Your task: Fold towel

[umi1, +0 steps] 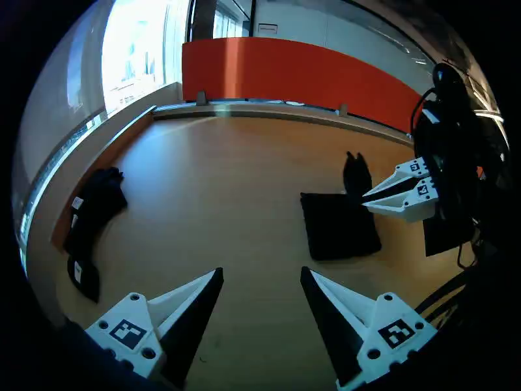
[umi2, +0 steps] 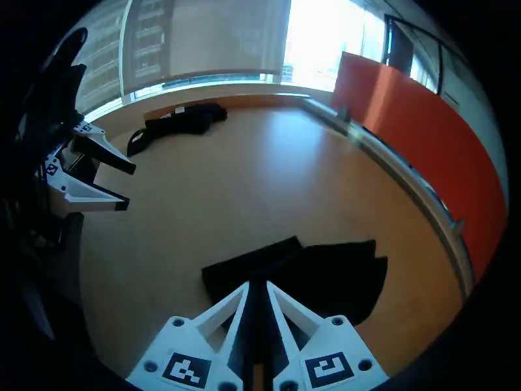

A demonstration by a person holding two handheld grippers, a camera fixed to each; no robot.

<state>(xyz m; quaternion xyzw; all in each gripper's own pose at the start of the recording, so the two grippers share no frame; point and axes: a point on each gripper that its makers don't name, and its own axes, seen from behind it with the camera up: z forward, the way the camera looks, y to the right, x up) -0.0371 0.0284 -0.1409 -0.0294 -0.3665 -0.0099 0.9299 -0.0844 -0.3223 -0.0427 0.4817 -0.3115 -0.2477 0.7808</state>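
Note:
A black towel (umi1: 338, 225) lies folded flat on the wooden surface (umi1: 221, 189), with a second dark piece (umi1: 357, 173) sticking up just behind it. In the right gripper view the towel (umi2: 312, 270) spreads right in front of my right gripper (umi2: 257, 285), whose fingers are closed together on its near edge. From the left gripper view, that right gripper (umi1: 366, 197) touches the towel's right edge. My left gripper (umi1: 260, 274) is open and holds nothing, well short of the towel. It also appears far left in the right gripper view, as the left gripper (umi2: 129, 188), raised above the surface.
A pile of black cloths (umi1: 98, 202) lies along the window ledge, also seen as the cloth pile (umi2: 182, 120). An orange wall panel (umi1: 293, 72) bounds the far side, with a raised rail (umi2: 397, 169) along the edge. A person's dark sleeve (umi1: 456, 150) holds the right gripper.

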